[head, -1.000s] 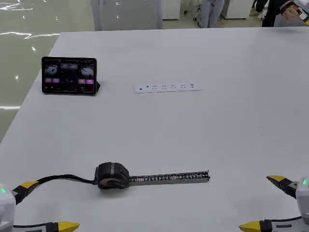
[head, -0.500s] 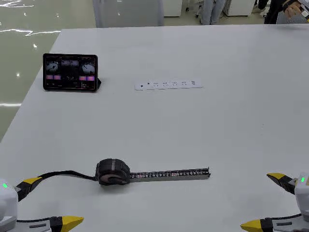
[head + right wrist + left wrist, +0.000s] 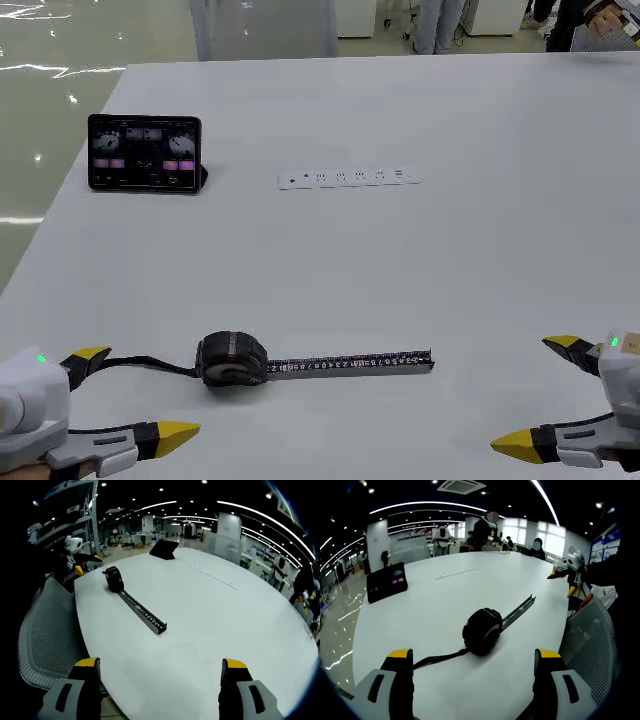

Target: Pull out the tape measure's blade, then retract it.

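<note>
Both tongs are hanging wide open and gripping nothing. I'm hovering my left gripper at 8 o'clock of the tape measure, near it but not touching. My right gripper is sitting at 4 o'clock of the blade, well apart from its tip.

The black, rounded case is lying toward 7 o'clock on the white table, with the blade already drawn out and running flat toward 3 o'clock, hooked end outermost. A dark strap is trailing off the case toward 9 o'clock.

I'm reading the pull-out as done, so retraction is what's coming. That is calling for my left jaws to close on the case while the blade is being eased home, not left to snap back.
</note>
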Tool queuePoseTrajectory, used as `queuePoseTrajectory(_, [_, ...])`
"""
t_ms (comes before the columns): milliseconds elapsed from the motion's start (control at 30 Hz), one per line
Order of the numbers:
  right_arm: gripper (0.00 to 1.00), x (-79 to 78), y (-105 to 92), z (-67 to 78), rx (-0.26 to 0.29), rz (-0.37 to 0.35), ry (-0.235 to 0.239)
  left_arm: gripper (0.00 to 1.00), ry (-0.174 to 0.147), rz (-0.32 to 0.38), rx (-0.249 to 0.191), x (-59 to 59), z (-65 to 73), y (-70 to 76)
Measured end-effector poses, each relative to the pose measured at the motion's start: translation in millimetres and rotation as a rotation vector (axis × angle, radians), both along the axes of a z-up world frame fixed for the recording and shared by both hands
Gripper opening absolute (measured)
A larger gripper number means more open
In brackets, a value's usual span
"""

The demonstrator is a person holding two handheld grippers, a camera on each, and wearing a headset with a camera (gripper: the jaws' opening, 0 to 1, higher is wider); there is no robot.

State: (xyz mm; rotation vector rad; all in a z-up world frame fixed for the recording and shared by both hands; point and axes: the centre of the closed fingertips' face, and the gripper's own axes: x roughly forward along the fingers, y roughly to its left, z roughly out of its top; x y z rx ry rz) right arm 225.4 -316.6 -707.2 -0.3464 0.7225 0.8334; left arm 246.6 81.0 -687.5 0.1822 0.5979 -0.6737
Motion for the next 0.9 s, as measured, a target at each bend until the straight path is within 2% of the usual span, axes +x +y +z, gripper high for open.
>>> queuePoseTrajectory(267, [0.99, 11.8, 1.9, 1.6, -0.072, 0.063, -0.002, 0.99, 0.009, 0.019, 0.010, 4.3, -1.3, -14.1])
queuePoseTrajectory(367, [0.99, 17.1, 3.3, 1.7, -0.093, 0.095, -0.012, 0.99, -0.009, 0.025, 0.017, 7.2, -1.1, -19.8])
queuePoseTrajectory(433, [0.99, 19.9, 3.2, -0.9, -0.112, 0.119, -0.008, 0.99, -0.006, 0.037, 0.021, 8.7, -1.7, -23.2])
queuePoseTrajectory(500, [0.99, 25.0, -0.6, -2.8, -0.182, 0.146, -0.028, 0.99, -0.005, 0.052, 0.003, 11.8, -1.9, -26.2])
queuePoseTrajectory(533, [0.99, 25.6, -0.4, -5.2, -0.190, 0.161, -0.025, 0.99, -0.005, 0.055, 0.002, 12.4, -2.5, -28.0])
queuePoseTrajectory(567, [0.99, 25.5, 0.5, -8.0, -0.188, 0.170, -0.002, 0.99, -0.006, 0.055, 0.007, 13.1, -4.1, -30.7])
queuePoseTrajectory(700, [0.99, 28.0, 6.9, -7.2, -0.181, 0.190, 0.038, 0.99, -0.002, 0.060, 0.010, 16.0, -7.6, -37.1])
queuePoseTrajectory(800, [0.99, 28.9, 12.5, -8.0, -0.181, 0.224, 0.052, 0.99, -0.001, 0.075, -0.014, 18.3, -8.4, -43.4])
queuePoseTrajectory(833, [0.99, 30.7, 12.9, -9.5, -0.198, 0.238, 0.052, 0.99, 0.019, 0.082, -0.032, 17.7, -11.0, -47.1])
queuePoseTrajectory(900, [0.99, 32.9, 12.5, -12.8, -0.221, 0.250, 0.065, 0.99, 0.027, 0.095, -0.045, 19.1, -13.4, -50.9])
